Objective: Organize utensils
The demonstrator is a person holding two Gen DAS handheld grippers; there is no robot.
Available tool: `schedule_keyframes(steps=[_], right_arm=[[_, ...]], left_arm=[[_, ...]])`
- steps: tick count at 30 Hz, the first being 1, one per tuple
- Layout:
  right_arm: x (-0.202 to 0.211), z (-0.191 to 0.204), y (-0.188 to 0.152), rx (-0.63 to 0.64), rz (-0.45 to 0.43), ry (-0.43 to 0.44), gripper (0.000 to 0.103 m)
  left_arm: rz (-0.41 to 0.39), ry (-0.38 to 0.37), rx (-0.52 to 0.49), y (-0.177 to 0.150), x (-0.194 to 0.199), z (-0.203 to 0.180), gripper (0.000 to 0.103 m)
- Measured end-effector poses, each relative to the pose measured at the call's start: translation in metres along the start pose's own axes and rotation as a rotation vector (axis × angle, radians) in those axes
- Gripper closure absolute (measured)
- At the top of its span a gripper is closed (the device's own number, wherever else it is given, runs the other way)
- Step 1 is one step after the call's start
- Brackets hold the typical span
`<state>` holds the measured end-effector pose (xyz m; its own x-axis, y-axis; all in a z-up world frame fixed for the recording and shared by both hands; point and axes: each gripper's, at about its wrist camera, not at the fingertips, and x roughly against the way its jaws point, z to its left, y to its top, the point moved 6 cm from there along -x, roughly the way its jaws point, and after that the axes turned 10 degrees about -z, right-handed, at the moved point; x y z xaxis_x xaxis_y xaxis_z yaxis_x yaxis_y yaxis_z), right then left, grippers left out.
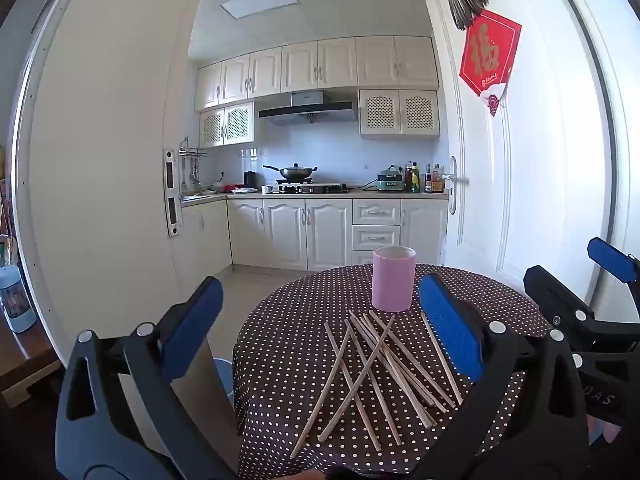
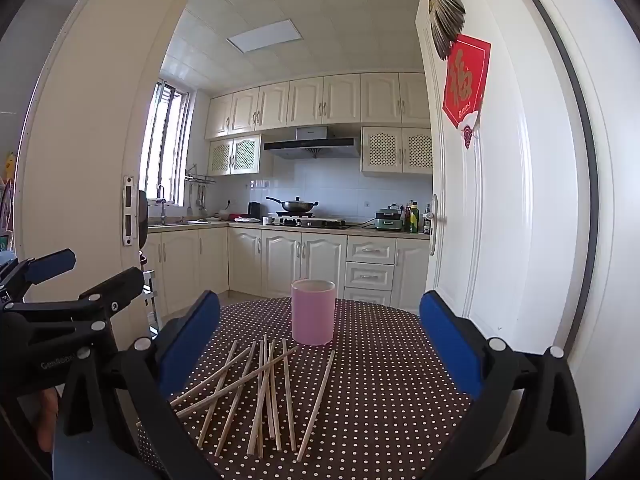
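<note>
Several wooden chopsticks [image 1: 376, 376] [image 2: 260, 392] lie crossed in a loose pile on the round table with a brown polka-dot cloth [image 1: 288, 344] [image 2: 392, 380]. Behind the pile a pink cylindrical cup [image 1: 393, 279] [image 2: 313, 312] stands upright, with nothing sticking out of it. My left gripper [image 1: 320, 320] hovers near the table's front left, jaws wide open and empty. My right gripper [image 2: 320, 332] is level above the table's near edge, also wide open and empty, with the cup framed between its fingers farther off. Each gripper shows at the edge of the other's view.
An open white door [image 1: 500, 160] [image 2: 500, 200] with a red paper decoration stands just right of the table. Beyond is a kitchen with cream cabinets [image 1: 304, 232] [image 2: 280, 264], a wok on the stove and bottles on the counter. A wooden surface with a pale bottle [image 1: 16, 300] is at far left.
</note>
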<state>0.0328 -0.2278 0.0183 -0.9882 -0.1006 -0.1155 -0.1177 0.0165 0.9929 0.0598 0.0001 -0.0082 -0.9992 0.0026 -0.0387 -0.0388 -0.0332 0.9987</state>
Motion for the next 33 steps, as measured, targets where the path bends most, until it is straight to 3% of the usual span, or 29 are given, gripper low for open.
schedule_keyframes(steps=[33], right_arm=[[0.0004,0.0045,0.0003,-0.008,-0.009,-0.006,0.007]], left_arm=[[-0.024,0.012,-0.008,0.0019,0.0029,0.0004,0.006]])
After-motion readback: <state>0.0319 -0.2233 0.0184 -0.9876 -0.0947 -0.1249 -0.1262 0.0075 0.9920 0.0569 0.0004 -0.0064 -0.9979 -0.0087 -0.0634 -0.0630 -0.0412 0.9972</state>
